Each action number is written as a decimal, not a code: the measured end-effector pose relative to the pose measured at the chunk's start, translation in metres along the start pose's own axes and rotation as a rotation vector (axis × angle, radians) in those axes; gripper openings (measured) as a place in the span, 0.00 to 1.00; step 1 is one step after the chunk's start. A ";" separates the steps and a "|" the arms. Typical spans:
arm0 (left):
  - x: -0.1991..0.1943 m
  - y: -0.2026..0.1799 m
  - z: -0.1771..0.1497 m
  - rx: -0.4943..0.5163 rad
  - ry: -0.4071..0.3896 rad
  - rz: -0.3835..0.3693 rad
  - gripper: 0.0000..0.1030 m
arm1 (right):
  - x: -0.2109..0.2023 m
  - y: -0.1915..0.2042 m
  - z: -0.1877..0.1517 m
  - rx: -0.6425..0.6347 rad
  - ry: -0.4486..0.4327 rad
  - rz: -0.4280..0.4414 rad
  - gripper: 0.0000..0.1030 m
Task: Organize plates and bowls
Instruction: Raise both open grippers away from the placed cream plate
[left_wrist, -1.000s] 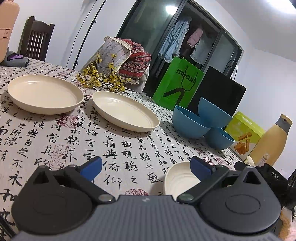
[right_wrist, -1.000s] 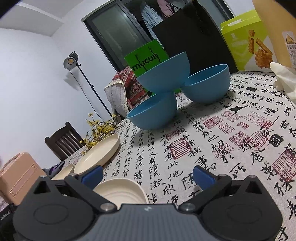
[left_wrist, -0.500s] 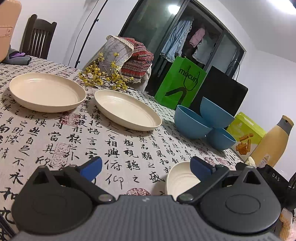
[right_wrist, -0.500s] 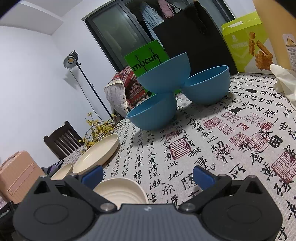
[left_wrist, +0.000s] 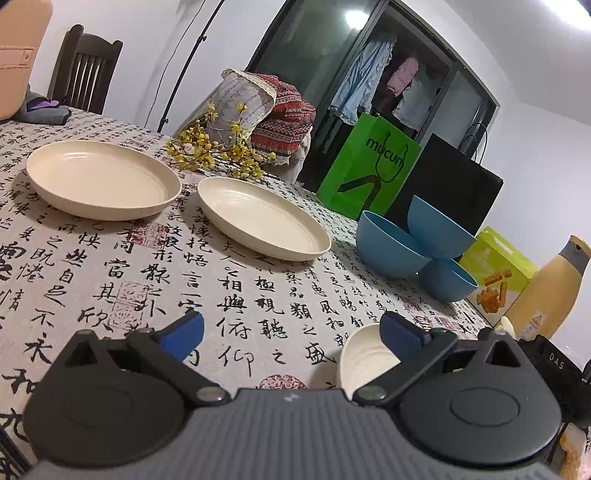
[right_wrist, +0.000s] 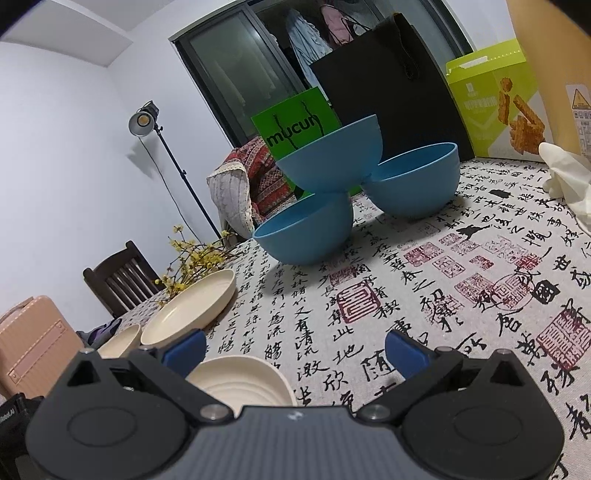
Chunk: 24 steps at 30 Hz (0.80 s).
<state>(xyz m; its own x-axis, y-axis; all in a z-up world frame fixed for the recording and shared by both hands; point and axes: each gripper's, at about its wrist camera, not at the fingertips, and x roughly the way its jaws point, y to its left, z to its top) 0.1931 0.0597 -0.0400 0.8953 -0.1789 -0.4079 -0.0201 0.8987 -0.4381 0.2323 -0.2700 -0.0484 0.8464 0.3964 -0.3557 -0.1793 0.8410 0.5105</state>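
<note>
Two cream plates lie on the calligraphy tablecloth, one at the far left (left_wrist: 101, 179) and one beside it (left_wrist: 262, 218). A third cream plate (left_wrist: 364, 360) sits close to me, partly behind my left gripper's right finger. Three blue bowls cluster at the right: one (left_wrist: 389, 245) on the table, one (left_wrist: 437, 229) tilted on top, one (left_wrist: 447, 282) behind. My left gripper (left_wrist: 291, 334) hovers open over the cloth, holding nothing. My right gripper (right_wrist: 295, 349) is open too, just above the near plate (right_wrist: 242, 382), facing the bowls (right_wrist: 332, 160).
A green bag (left_wrist: 369, 166) and a black bag (left_wrist: 447, 188) stand behind the bowls. A yellow-green box (left_wrist: 495, 269), a yellow bottle (left_wrist: 546, 288) and a white glove (right_wrist: 565, 177) sit at the right. Yellow flowers (left_wrist: 218, 151), a chair (left_wrist: 85, 70) and a pink suitcase (right_wrist: 33, 343) lie left.
My left gripper has drifted slightly, so the plates and bowls sit a little further right and up. The right view has barely shifted. Both grippers stay open.
</note>
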 end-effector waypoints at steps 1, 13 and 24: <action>0.001 0.000 0.000 0.000 0.001 0.001 1.00 | 0.000 0.000 0.000 -0.002 -0.002 -0.001 1.00; 0.001 0.002 0.000 -0.017 0.004 0.014 1.00 | -0.004 0.003 -0.002 -0.006 -0.026 -0.048 1.00; -0.014 0.013 0.024 -0.056 0.024 -0.035 1.00 | -0.014 0.033 0.004 -0.077 -0.028 -0.064 1.00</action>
<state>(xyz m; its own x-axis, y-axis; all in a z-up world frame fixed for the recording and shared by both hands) 0.1910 0.0834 -0.0204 0.8850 -0.2198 -0.4105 -0.0145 0.8681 -0.4961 0.2168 -0.2492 -0.0232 0.8706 0.3314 -0.3635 -0.1613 0.8905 0.4255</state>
